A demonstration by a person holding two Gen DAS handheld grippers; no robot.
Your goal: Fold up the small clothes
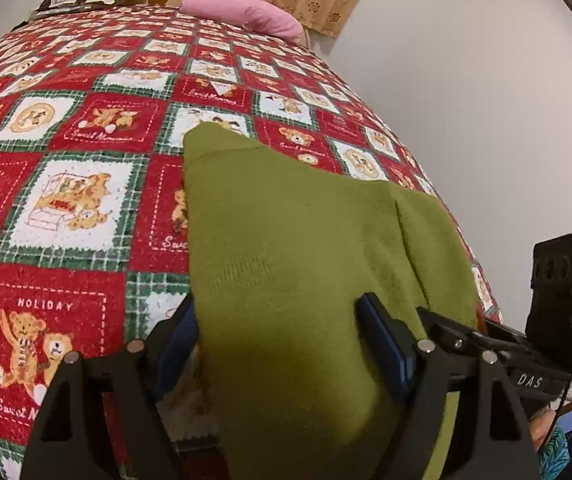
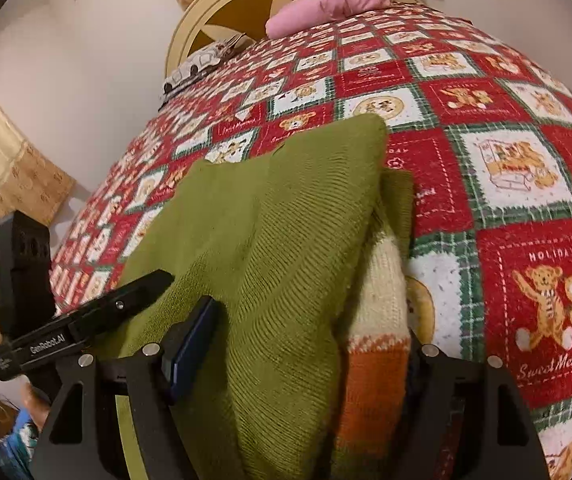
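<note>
I count one small knitted garment (image 1: 286, 240), olive green ribbed wool with a cream and orange striped part showing at its edge, lying in soft folds on one quilted bedspread (image 1: 66, 200) of red, white and green teddy-bear squares. My two grippers both have a bunch of it: my left gripper (image 1: 282, 344) has thick green fabric filling its jaws, and my right gripper (image 2: 310, 352) likewise, though whether either clamps tight I cannot tell. One plump pink pillow (image 1: 246, 16) sits at the bed's far end.
</note>
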